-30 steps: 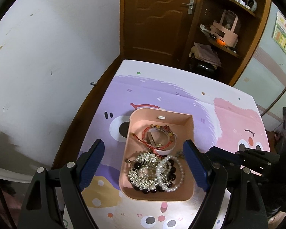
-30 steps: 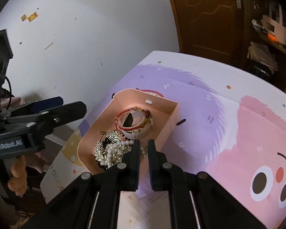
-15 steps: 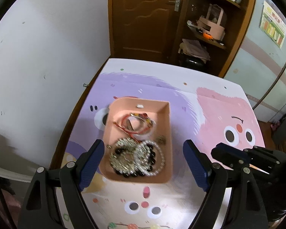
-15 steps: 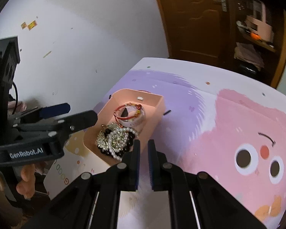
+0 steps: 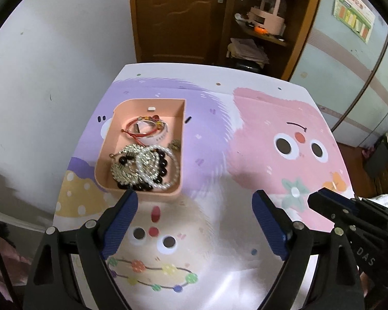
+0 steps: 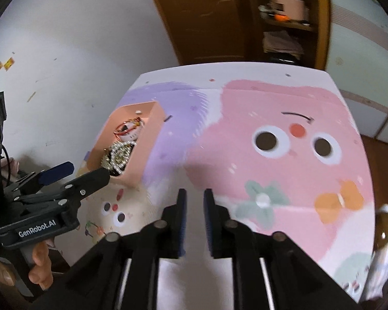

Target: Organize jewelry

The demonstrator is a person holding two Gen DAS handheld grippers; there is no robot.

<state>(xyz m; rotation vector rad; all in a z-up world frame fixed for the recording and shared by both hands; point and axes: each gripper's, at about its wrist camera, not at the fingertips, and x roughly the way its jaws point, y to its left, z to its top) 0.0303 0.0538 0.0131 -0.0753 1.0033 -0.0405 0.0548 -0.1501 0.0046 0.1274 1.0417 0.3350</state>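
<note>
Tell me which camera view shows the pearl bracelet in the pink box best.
The left wrist view: the pearl bracelet lies sharp and fully visible inside the pink box. The right wrist view shows it blurred, partly behind the box wall.

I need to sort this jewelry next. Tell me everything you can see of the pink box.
The pink box is an open, lidless tray, seemingly plastic, with rounded corners. It sits flat on the cartoon-printed table, towards its left side. Inside lie a pearl bracelet, black beads, a gold piece and a red cord bracelet. No jaws touch it.
</note>
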